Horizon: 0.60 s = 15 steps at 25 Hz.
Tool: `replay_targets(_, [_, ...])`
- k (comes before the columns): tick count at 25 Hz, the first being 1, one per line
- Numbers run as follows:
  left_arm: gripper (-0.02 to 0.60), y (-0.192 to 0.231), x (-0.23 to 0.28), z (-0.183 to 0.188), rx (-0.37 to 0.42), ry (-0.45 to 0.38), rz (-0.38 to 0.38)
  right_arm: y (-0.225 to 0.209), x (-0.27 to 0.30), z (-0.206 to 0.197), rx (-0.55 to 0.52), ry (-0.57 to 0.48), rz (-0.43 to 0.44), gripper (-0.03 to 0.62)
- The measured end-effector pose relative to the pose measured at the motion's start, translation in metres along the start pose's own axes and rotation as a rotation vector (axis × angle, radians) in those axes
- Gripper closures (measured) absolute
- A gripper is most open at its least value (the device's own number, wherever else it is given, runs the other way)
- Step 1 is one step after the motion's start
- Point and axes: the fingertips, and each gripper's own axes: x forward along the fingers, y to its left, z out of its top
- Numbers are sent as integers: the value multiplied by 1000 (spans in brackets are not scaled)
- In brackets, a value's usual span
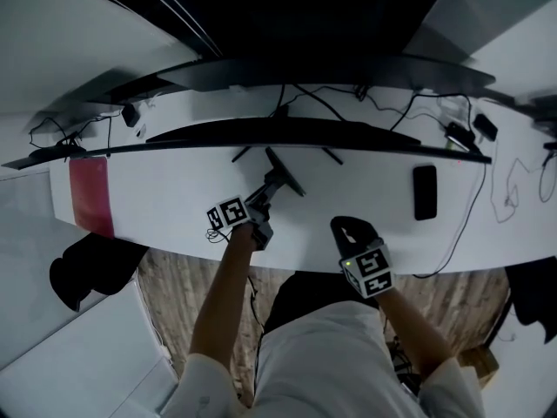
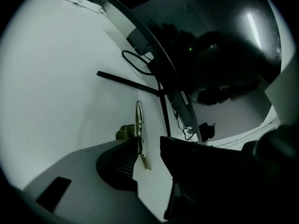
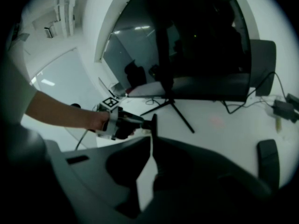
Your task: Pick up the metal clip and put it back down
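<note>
Left gripper (image 2: 151,146): jaws were wide apart, not pressing on anything. Metal clip (image 2: 139,133) lay on the white desk (image 1: 174,190), in the gap between those jaws. It sat close against the ribbed pad (image 2: 122,158) of the lighter jaw; I couldn't tell whether it touched. Bare desk showed between the clip and the dark jaw. The clip's long axis ran roughly along the jaws, far end toward the black stand legs (image 2: 126,81). In the head view I had this gripper reached in over the desk to the foot of the stand, under the curved monitor (image 1: 287,133). The clip was too small to make out there.

Right gripper (image 3: 150,143): jaw tips were together, nothing between them. I held it near the front edge of the desk, facing the monitor. A black phone (image 1: 425,192) lay flat to its right, well apart from the clip.
</note>
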Motion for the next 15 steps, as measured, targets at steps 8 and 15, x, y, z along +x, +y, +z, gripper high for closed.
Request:
replay_targets(8, [537,6,10,3,-146,-67,-65,-9,-1,-13,26,19,-16,557])
replay_targets(15, [545,-5,10,1,-147,-78,-118,-4,-5,-10,21,14,-20,557])
